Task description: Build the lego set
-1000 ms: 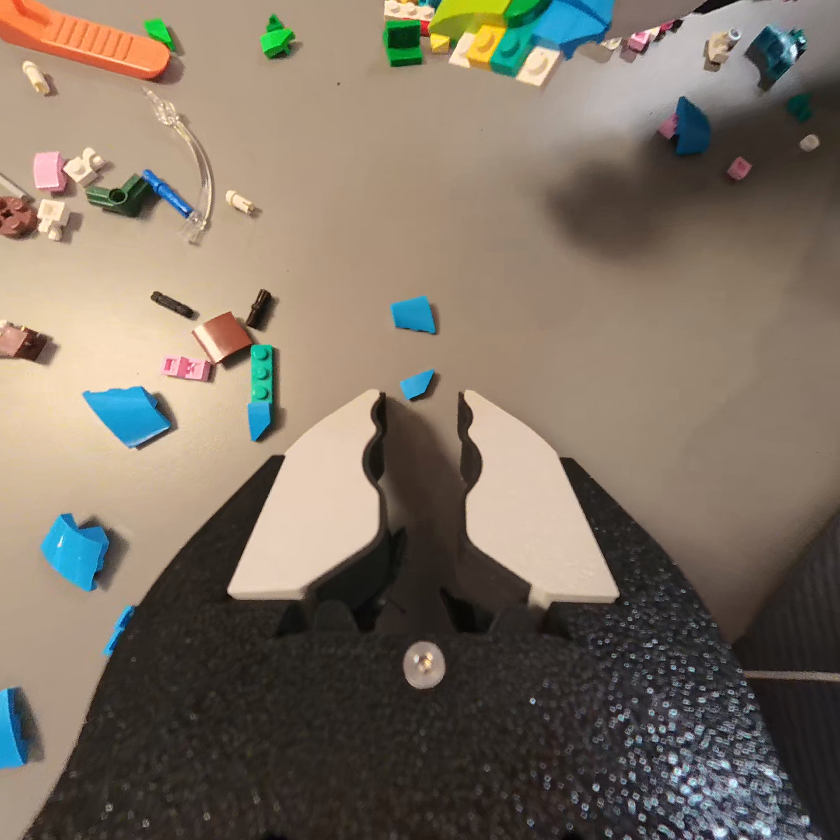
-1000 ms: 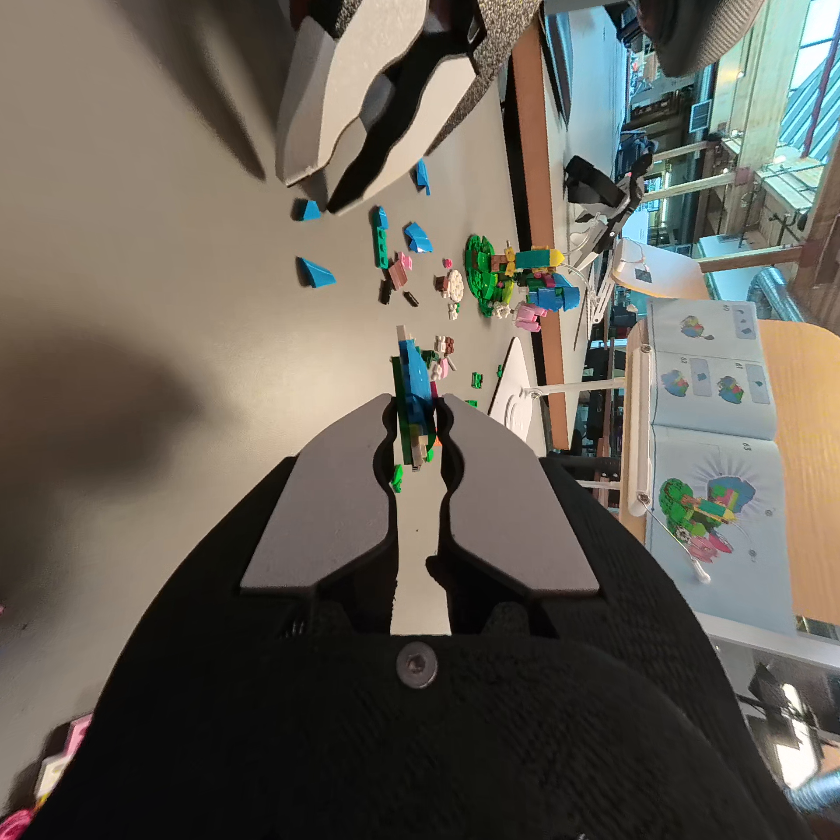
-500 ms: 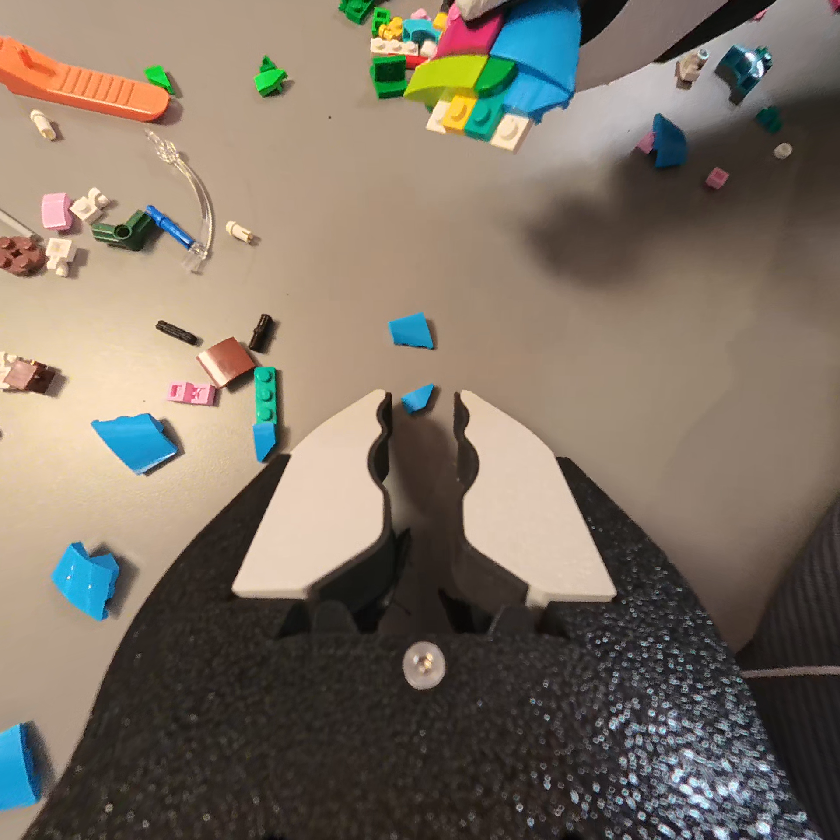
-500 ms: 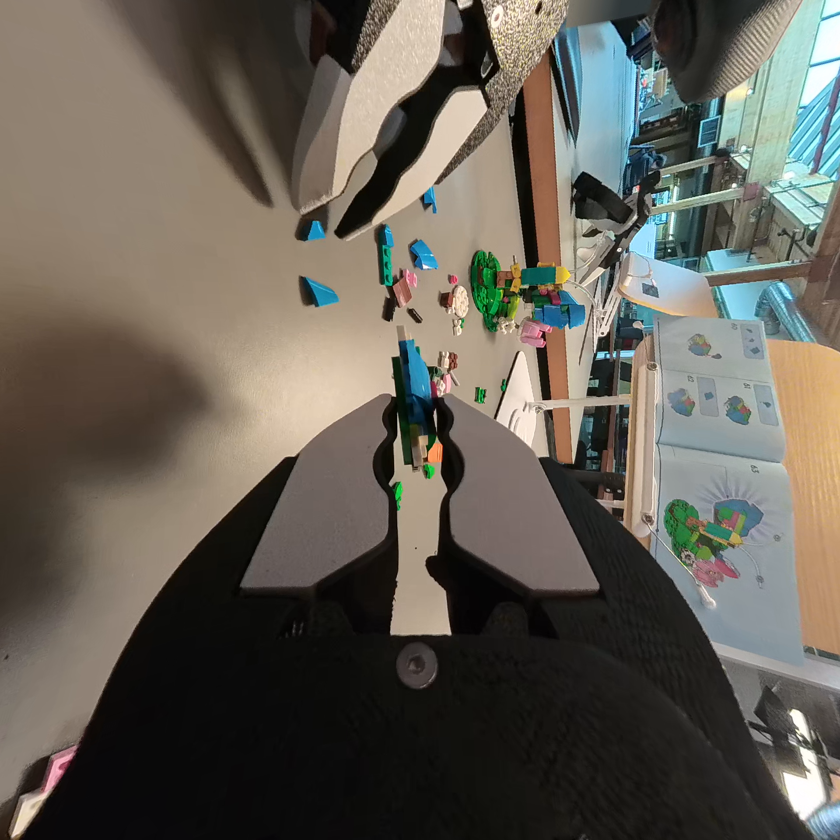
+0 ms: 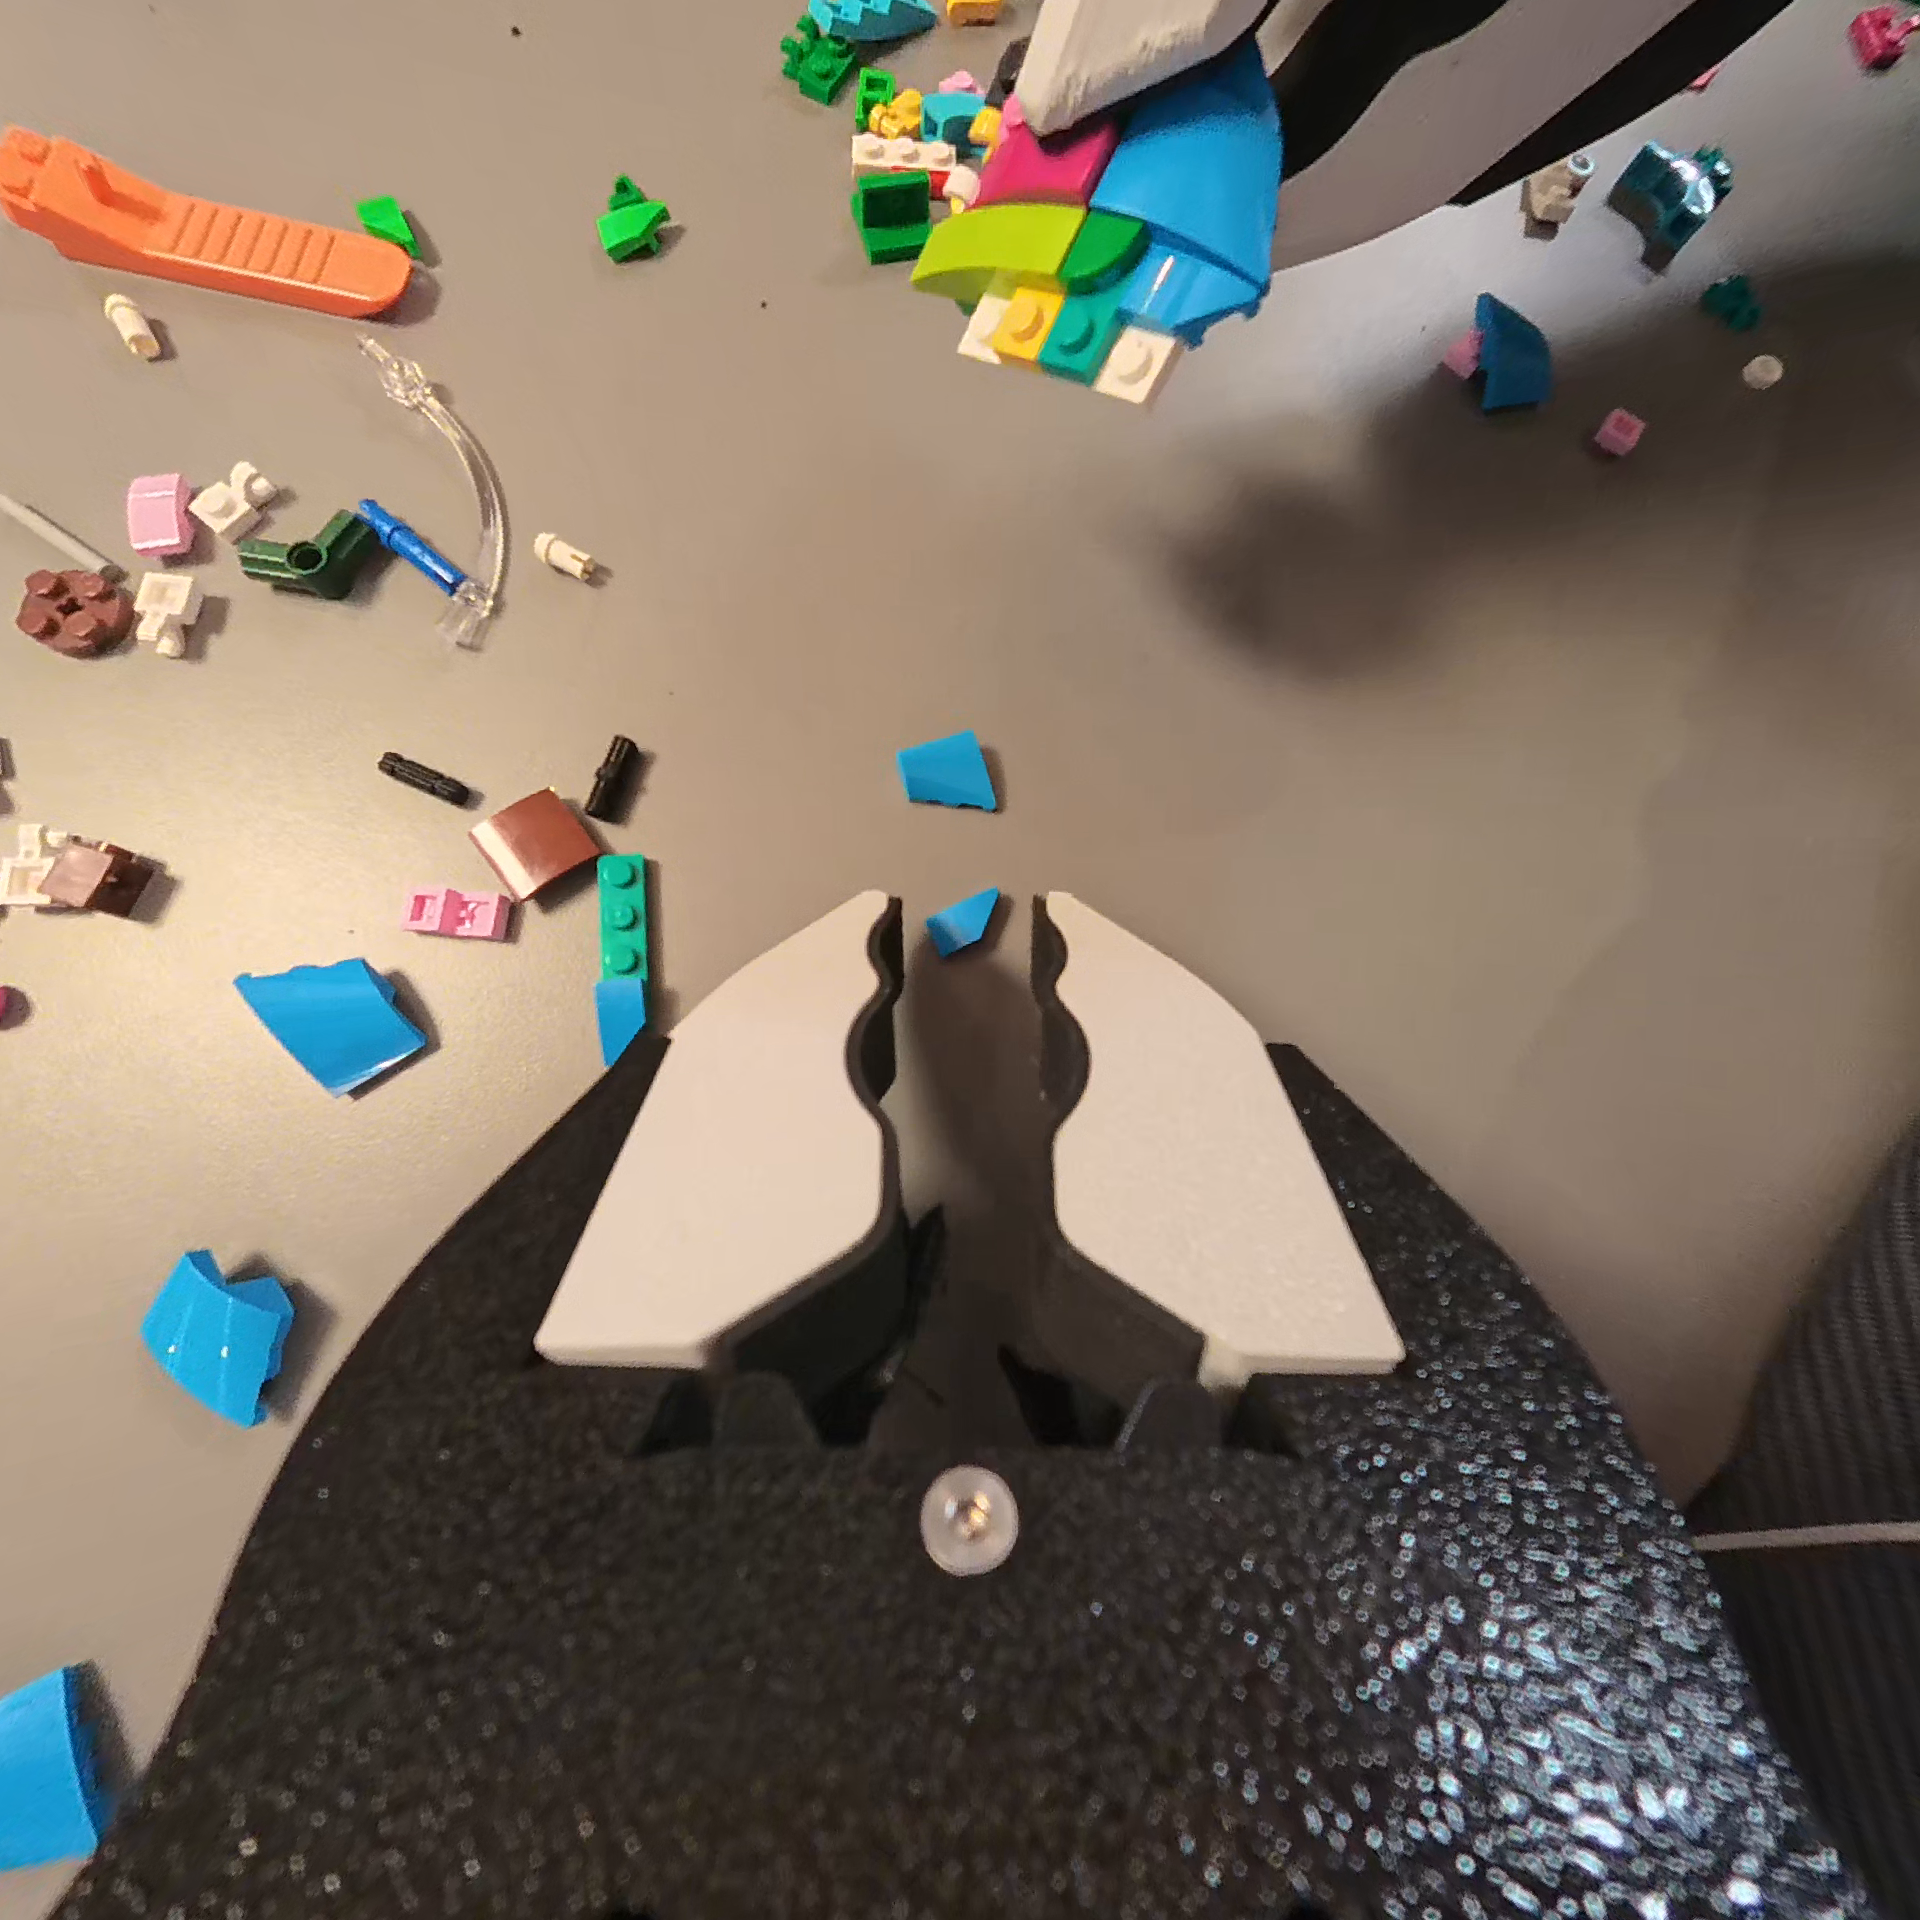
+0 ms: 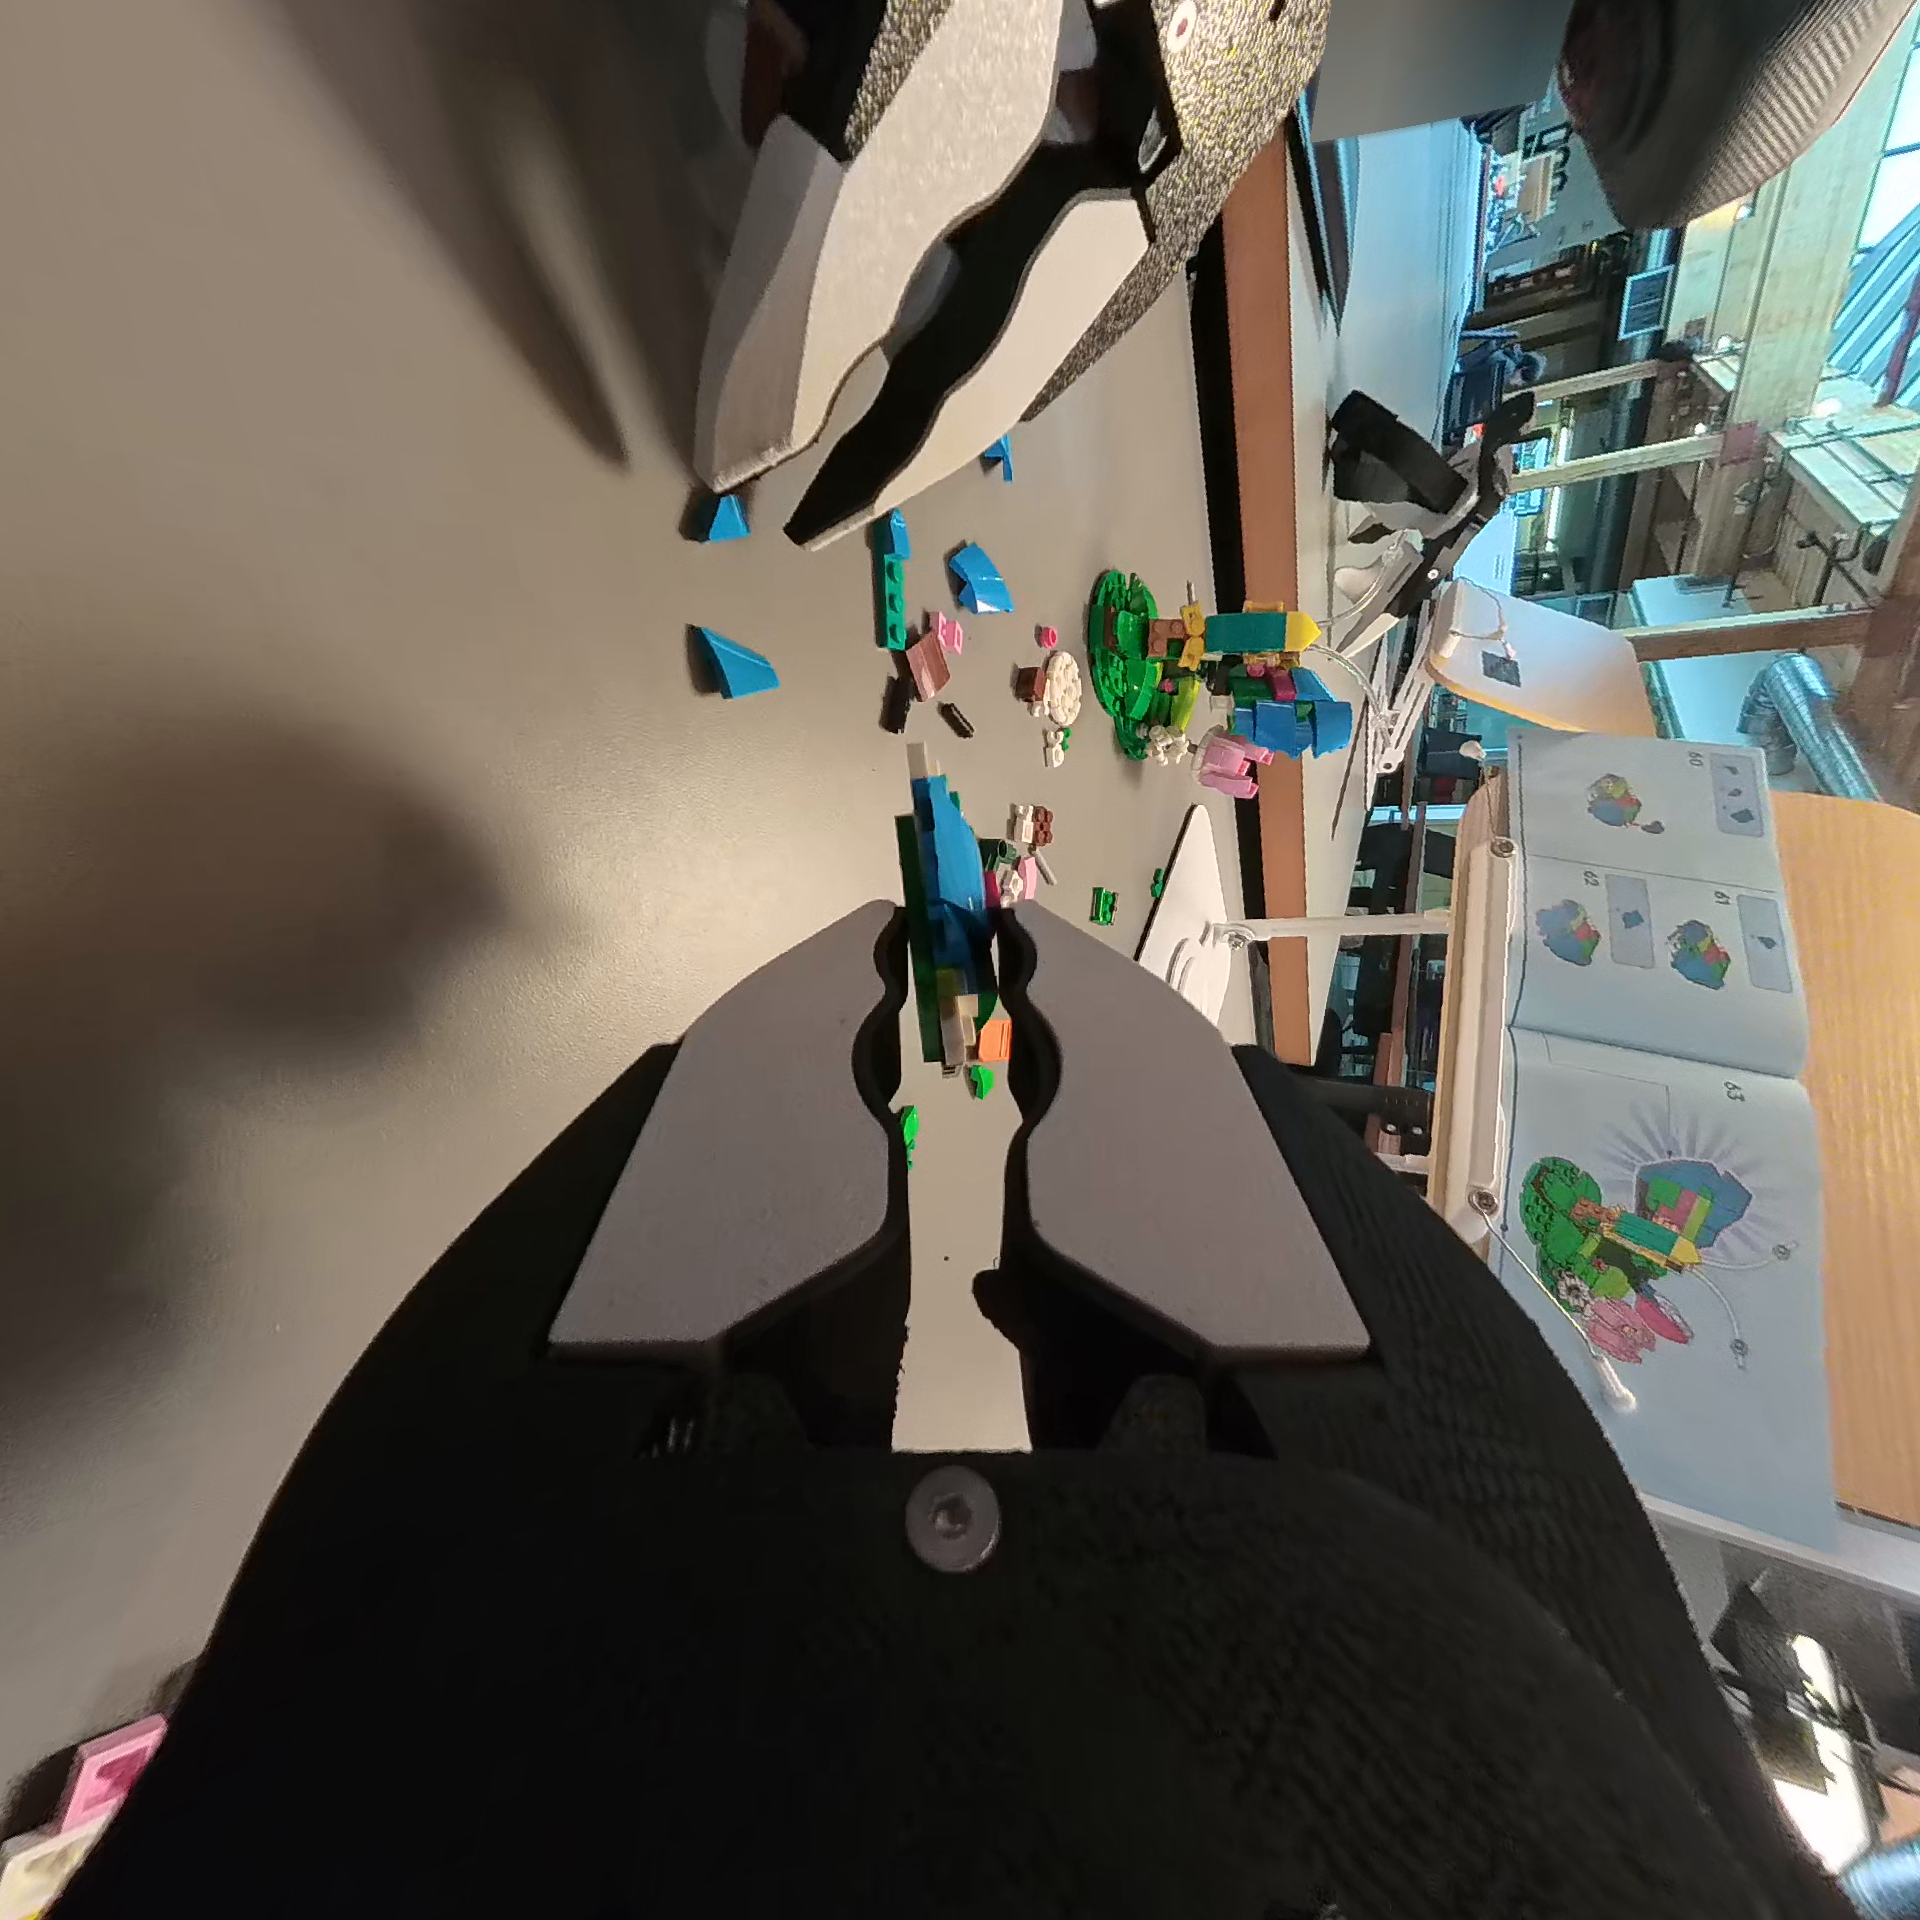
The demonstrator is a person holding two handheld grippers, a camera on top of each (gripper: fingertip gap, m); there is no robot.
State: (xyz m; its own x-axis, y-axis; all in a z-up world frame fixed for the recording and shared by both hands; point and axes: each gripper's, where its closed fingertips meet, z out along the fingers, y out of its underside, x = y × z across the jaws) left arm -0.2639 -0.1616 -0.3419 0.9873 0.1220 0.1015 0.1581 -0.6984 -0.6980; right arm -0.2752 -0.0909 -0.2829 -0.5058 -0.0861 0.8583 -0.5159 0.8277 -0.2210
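The left gripper (image 5: pixel 964 902) hovers low over the grey table (image 5: pixel 1299 883), its fingers narrowly parted with a small blue wedge (image 5: pixel 962 918) lying between the tips, its point toward 2 o'clock. At 1 o'clock the right gripper (image 6: pixel 948 920) clamps a multicoloured assembly (image 5: pixel 1101 244): blue, lime, green and magenta curved bricks, long axis running 8-to-2. Bare table spreads toward 3 o'clock; loose pieces crowd 9 to 11.

Blue curved brick (image 5: pixel 42 1766) cut off by left wrist view's edge
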